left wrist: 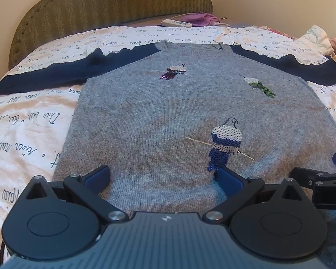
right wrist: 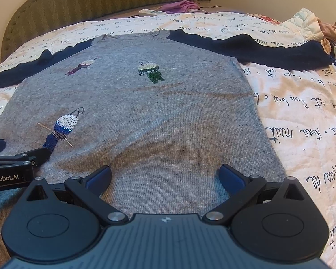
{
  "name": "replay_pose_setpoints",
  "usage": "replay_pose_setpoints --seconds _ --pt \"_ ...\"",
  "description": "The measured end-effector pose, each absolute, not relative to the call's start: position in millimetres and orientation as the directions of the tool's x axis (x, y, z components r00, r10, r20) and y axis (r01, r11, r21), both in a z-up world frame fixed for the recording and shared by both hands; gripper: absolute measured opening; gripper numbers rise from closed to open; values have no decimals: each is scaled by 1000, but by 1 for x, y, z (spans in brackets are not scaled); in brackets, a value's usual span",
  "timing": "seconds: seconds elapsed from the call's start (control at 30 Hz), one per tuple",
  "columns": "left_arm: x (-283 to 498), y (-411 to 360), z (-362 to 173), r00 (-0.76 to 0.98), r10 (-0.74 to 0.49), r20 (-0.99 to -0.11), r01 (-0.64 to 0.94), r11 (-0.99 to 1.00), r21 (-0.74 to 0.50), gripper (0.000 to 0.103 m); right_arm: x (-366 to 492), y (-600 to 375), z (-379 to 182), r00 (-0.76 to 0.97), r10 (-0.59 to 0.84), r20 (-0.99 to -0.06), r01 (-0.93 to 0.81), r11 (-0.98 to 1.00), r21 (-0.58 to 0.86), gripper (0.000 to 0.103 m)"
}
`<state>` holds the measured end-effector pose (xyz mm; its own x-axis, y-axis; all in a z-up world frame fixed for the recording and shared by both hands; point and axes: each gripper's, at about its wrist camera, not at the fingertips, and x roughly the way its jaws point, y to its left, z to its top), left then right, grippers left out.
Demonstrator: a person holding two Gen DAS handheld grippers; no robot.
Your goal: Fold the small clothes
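A small grey sweater (left wrist: 168, 112) with navy sleeves lies flat and face up on the bed, both sleeves spread out sideways; it also shows in the right wrist view (right wrist: 159, 112). It has three sequin birds. My left gripper (left wrist: 164, 174) is open and empty over the left part of the hem, close to the blue bird (left wrist: 224, 143). My right gripper (right wrist: 165, 174) is open and empty over the right part of the hem. Each gripper shows at the edge of the other's view, side by side.
The bed has a white cover with black script (left wrist: 22, 134) and a green padded headboard (left wrist: 114, 2). A white power strip (left wrist: 177, 23) and purple cloth (left wrist: 201, 19) lie at the head. More clothes (right wrist: 311, 24) are piled at the far right.
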<state>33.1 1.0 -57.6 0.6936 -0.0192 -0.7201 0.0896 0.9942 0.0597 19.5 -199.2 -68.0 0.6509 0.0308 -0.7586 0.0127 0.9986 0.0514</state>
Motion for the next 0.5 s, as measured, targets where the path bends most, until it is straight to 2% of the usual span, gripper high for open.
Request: replay_pose_setpoints --seconds 0.23,0.5 --pt "41 -10 -32 708 -87 -701 152 988 30 103 33 -212 -48 664 159 -731 -39 983 179 103" --pt "81 -18 -28 708 -60 -704 140 989 56 103 80 -214 -34 677 104 -728 -73 995 74 103"
